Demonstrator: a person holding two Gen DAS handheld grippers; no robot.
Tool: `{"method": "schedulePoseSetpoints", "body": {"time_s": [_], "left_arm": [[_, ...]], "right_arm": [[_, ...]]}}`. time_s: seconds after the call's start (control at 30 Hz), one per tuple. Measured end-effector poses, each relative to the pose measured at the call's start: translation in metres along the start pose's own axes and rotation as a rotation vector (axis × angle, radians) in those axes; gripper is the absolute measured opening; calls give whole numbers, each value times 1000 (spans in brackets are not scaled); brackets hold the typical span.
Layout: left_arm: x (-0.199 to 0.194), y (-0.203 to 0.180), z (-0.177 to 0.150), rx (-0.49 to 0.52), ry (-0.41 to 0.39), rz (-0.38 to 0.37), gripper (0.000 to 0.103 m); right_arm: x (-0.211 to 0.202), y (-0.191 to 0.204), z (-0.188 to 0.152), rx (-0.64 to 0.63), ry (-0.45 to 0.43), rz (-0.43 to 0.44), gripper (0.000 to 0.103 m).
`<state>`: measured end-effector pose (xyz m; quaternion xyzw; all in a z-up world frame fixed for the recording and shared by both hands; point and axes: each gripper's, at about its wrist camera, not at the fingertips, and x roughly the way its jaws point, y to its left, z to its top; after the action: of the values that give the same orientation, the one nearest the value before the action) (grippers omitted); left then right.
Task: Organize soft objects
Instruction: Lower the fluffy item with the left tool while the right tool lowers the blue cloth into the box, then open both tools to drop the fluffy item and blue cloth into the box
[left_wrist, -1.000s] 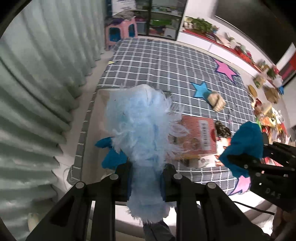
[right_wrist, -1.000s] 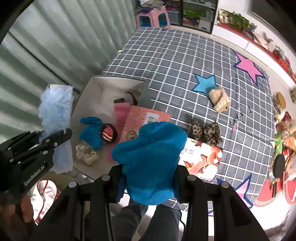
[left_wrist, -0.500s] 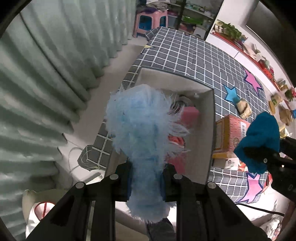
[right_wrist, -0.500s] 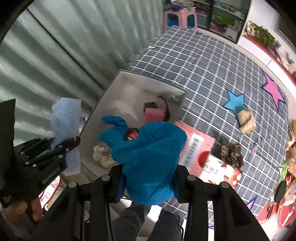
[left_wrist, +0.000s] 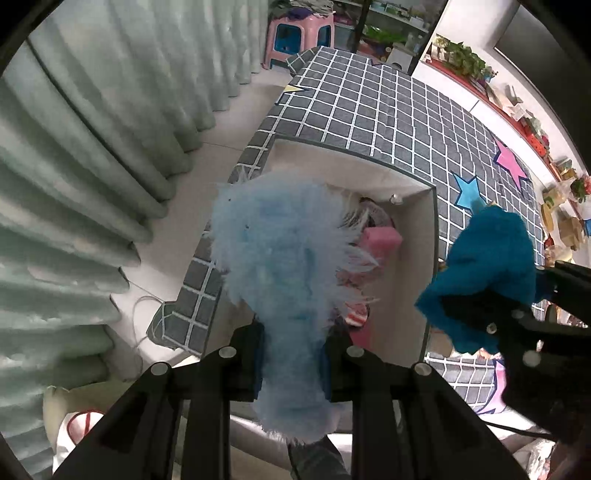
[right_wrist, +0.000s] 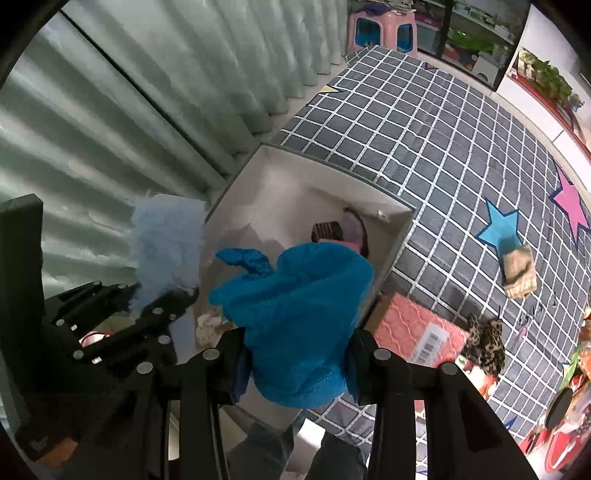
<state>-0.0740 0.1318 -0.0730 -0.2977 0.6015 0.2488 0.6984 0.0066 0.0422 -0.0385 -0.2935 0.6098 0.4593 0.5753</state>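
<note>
Left gripper (left_wrist: 291, 354) points down, its fingers (left_wrist: 251, 354) clamped on a pale blue fluffy plush piece (left_wrist: 280, 266), which hangs over the left-hand wall of a white open box (right_wrist: 399, 221). Right gripper (right_wrist: 295, 365) also points down, its fingers (right_wrist: 358, 365) clamped on a teal fabric piece (right_wrist: 299, 306) held above the near part of the same box.

The box sits at the curtain-side corner of a surface covered by a grey checked cloth (right_wrist: 424, 140) with star patches. Inside the box: a crumpled blue cloth (right_wrist: 247, 260), a pink block (left_wrist: 380, 240), a dark round item at the far corner, partly hidden, and a pale knitted item (right_wrist: 208, 328) near the front.

Outside the box, just beside its right wall, lies a pink patterned carton (right_wrist: 417, 328) with a barcode. Further along the cloth lie a leopard-print bow (right_wrist: 484, 343) and a beige knitted piece (right_wrist: 521, 269) beside a blue star.

A pale green curtain (left_wrist: 92, 147) hangs along the left edge; a pink stool (right_wrist: 384, 26) stands beyond the far end.
</note>
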Motion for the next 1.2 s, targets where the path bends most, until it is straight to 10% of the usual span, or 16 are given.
{"method": "schedulePoseSetpoints", "body": {"time_s": [1.2], "left_arm": [[70,-16,44,-21,109,-9,36]], "right_arm": [[60,-33,50,48,92,-3,42]]}}
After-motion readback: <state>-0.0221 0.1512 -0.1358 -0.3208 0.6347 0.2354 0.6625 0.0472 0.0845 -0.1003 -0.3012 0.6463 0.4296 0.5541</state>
